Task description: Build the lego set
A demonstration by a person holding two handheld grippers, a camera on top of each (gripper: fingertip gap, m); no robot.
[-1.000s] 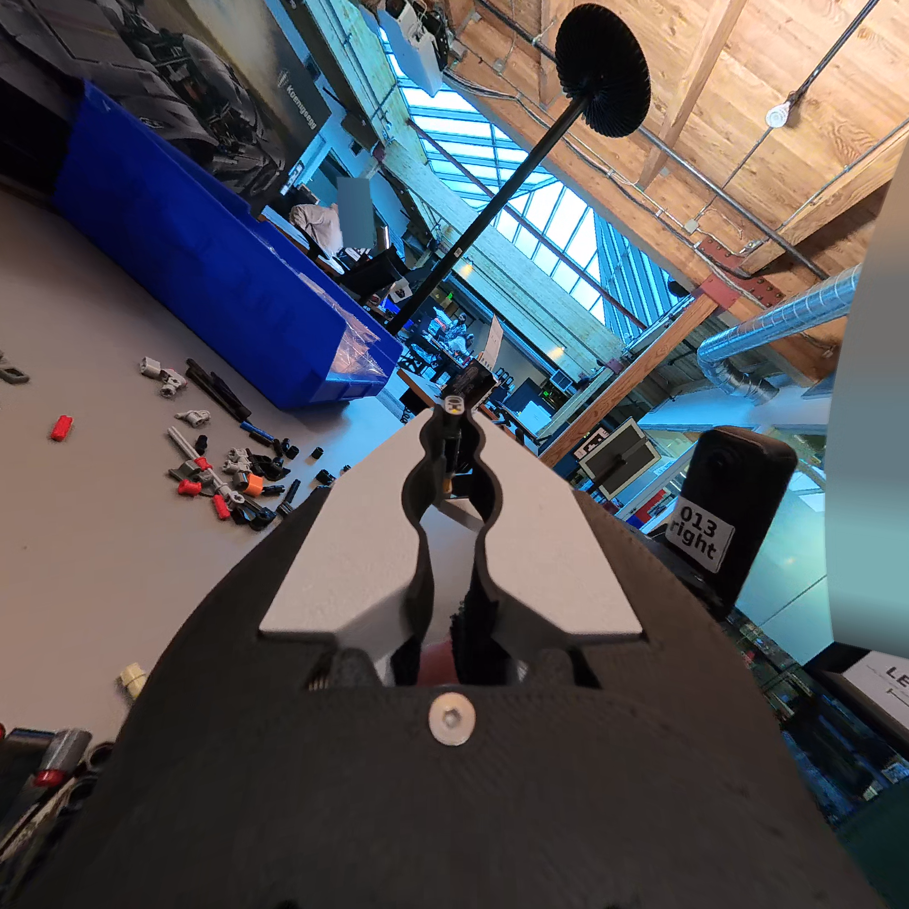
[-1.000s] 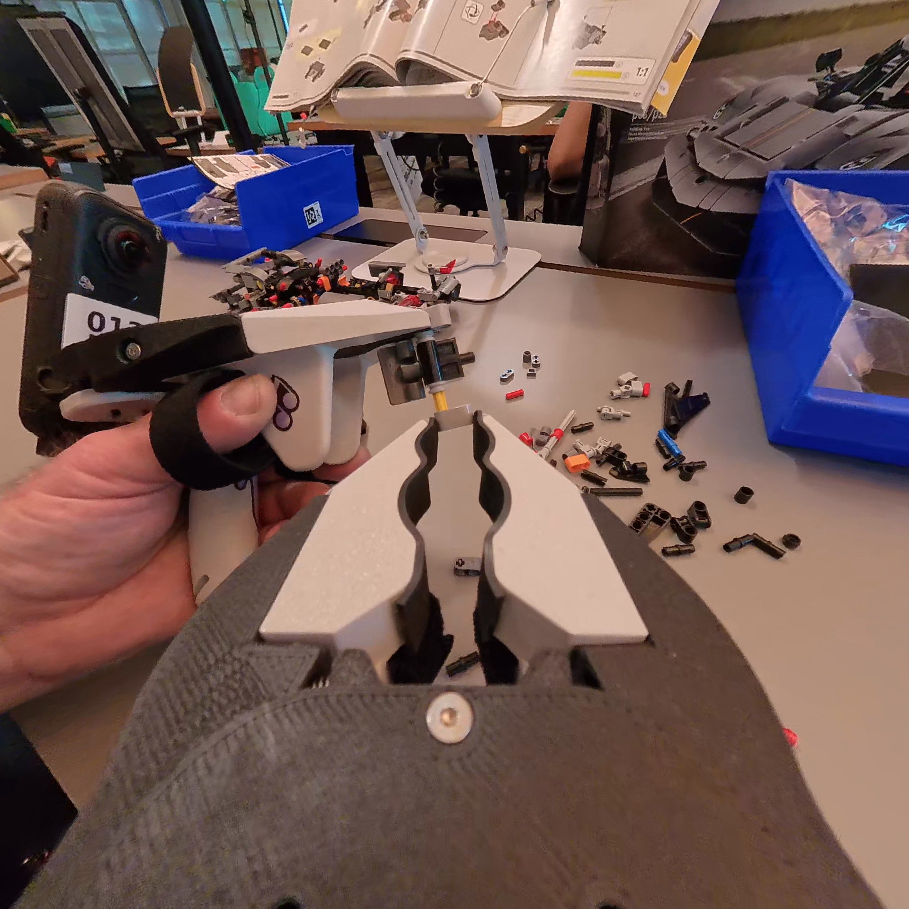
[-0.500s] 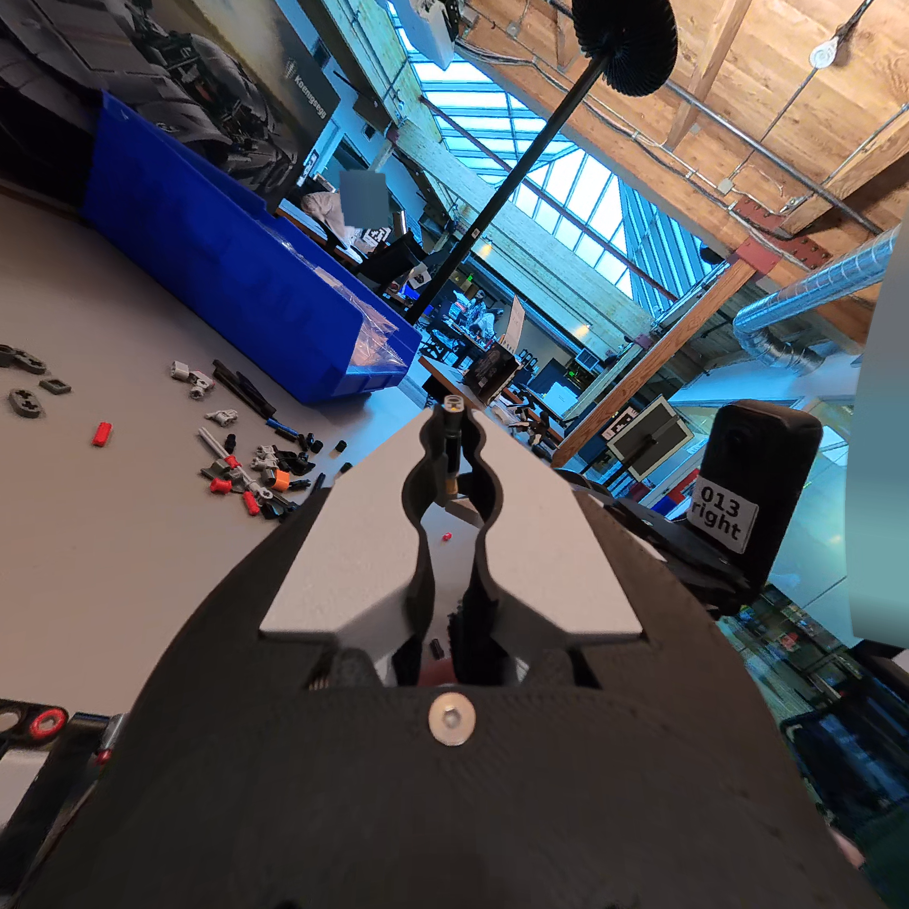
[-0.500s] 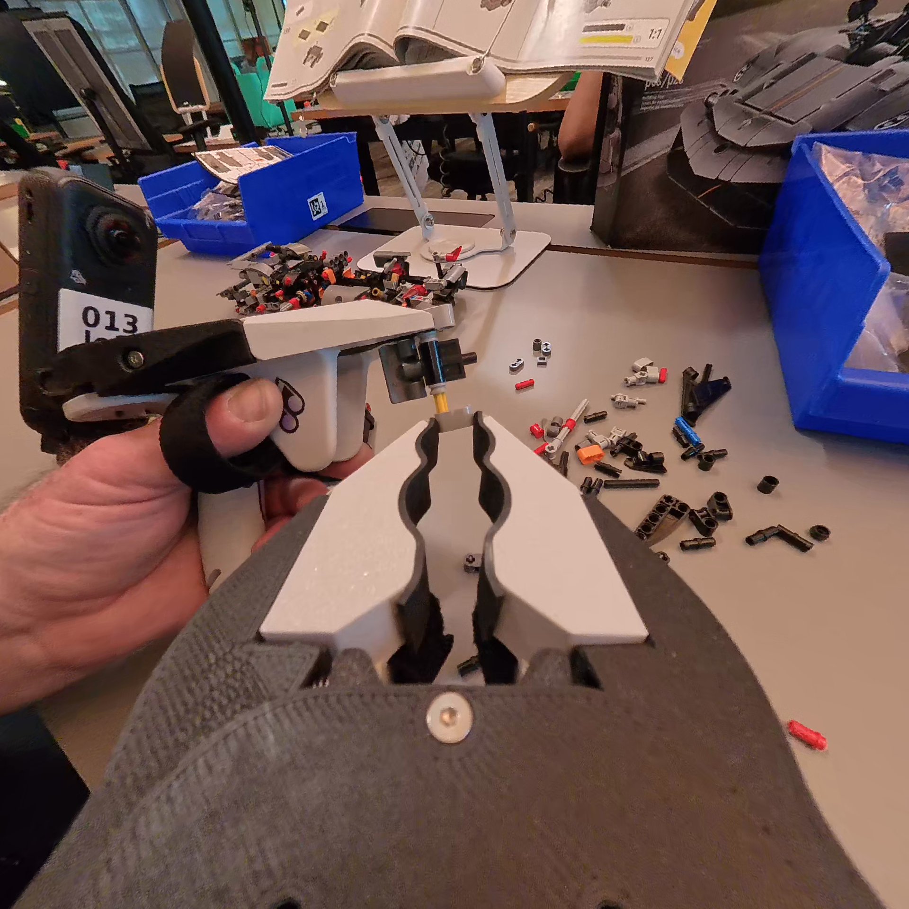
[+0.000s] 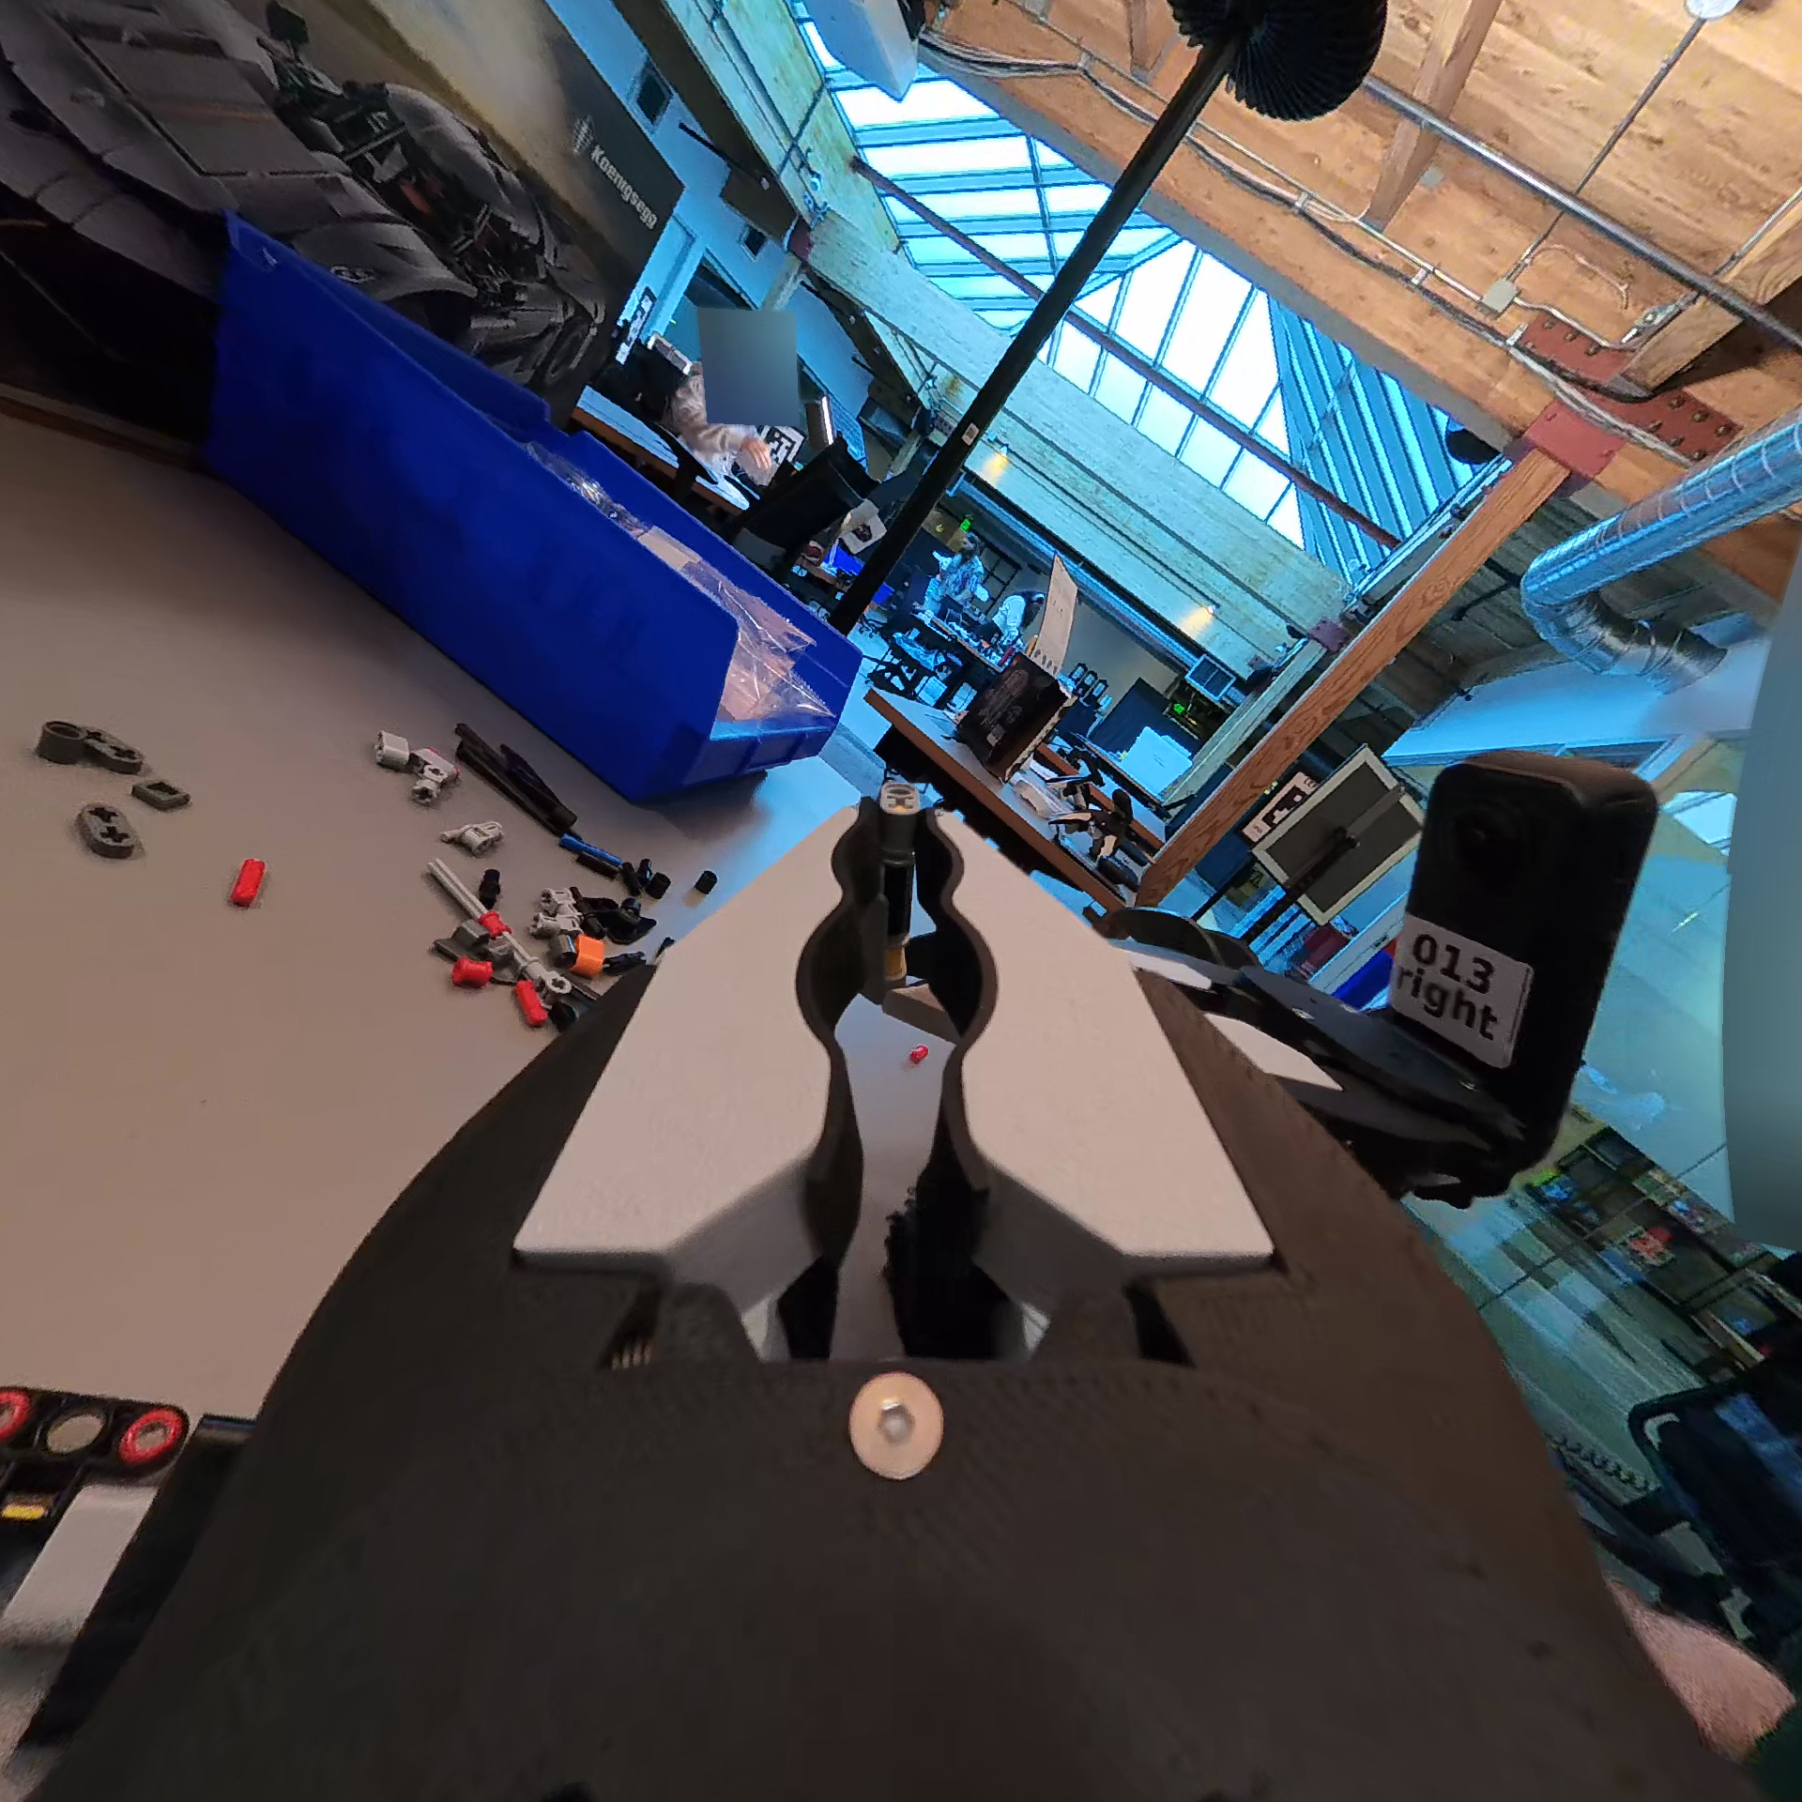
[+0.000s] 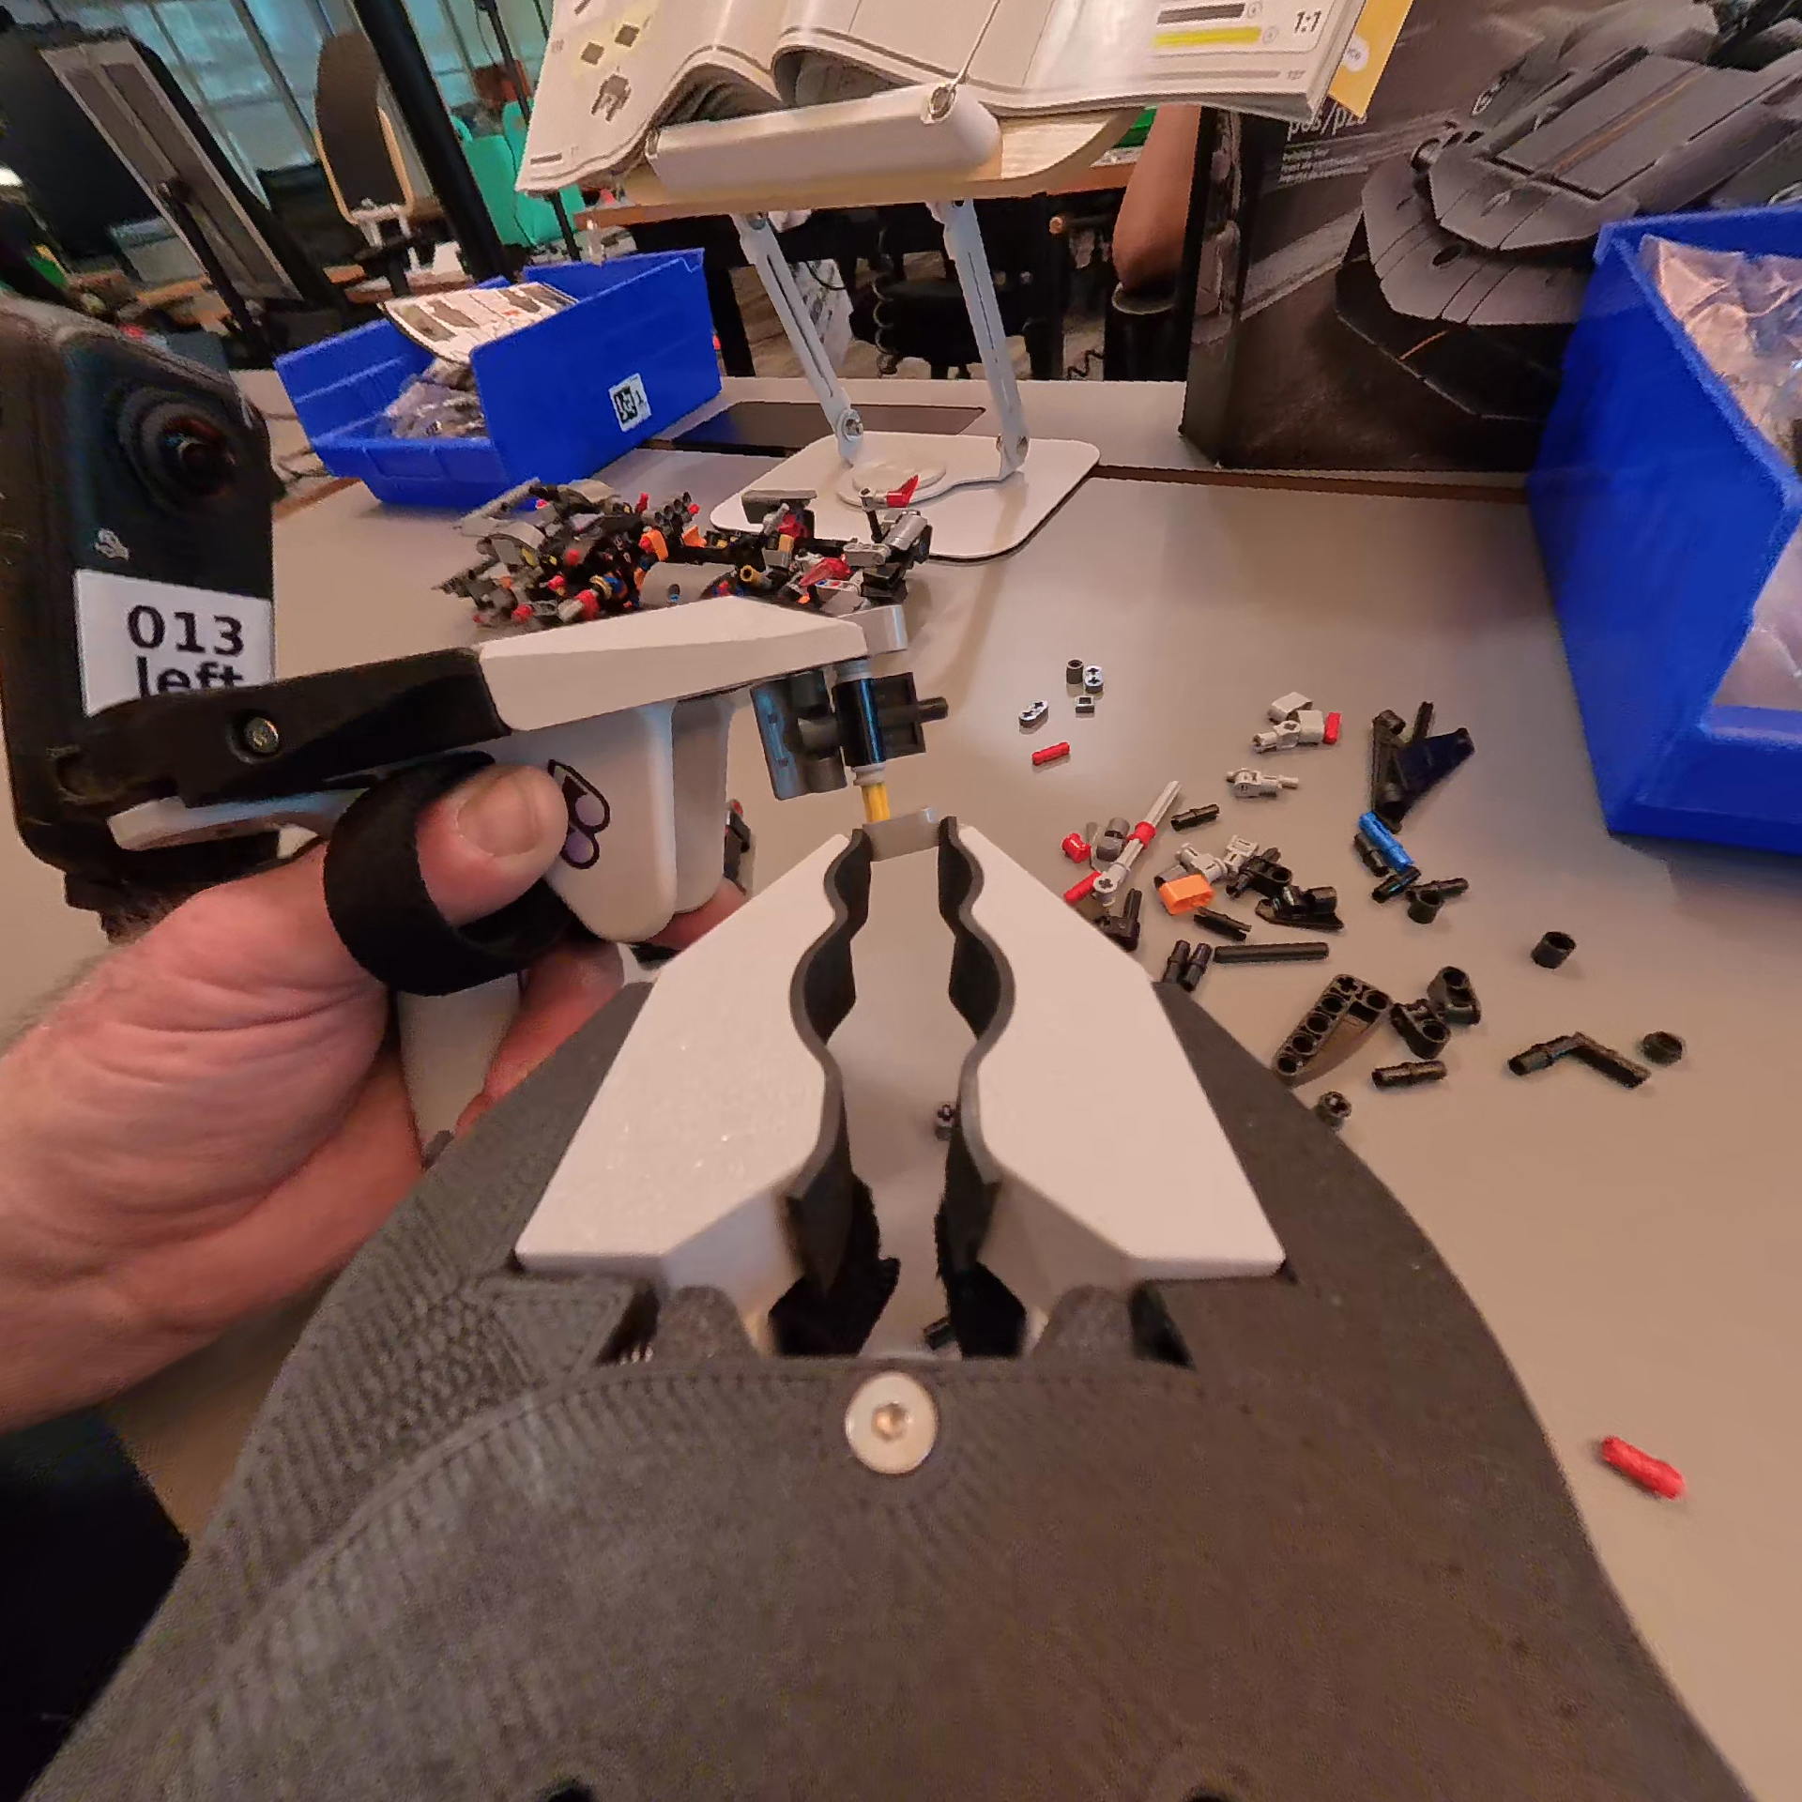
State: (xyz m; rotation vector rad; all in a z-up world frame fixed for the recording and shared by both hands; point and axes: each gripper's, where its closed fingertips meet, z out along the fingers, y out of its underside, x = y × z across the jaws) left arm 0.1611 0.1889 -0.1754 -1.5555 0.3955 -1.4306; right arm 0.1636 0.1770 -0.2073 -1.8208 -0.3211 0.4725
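Observation:
My left gripper (image 5: pixel 897 829) is shut on a small black and grey lego assembly (image 5: pixel 895 878) with a yellow axle (image 5: pixel 894 965) sticking out of it. In the right wrist view it (image 6: pixel 848 683) is seen from the side in a hand, holding that assembly (image 6: pixel 839 726) above the table. My right gripper (image 6: pixel 902 841) is shut on a small grey piece (image 6: pixel 902 834) at the end of the yellow axle (image 6: pixel 875 802), just under the assembly. Loose lego pieces (image 6: pixel 1268 878) lie on the grey table (image 6: pixel 1268 605) to the right.
A partly built model (image 6: pixel 683 566) sits behind the left gripper. An instruction booklet (image 6: pixel 878 68) rests on a white stand (image 6: pixel 975 478). A blue bin (image 6: pixel 1677 488) stands at the right, another (image 6: pixel 546 380) at the back left, and the set box (image 6: pixel 1414 244) behind. Only a small space, under 4 cm, lies between the two pairs of fingers.
Both grippers stay joined at the yellow axle. The left wrist view has swung, so more table and loose pieces show. The right wrist view has drawn slightly nearer the table.

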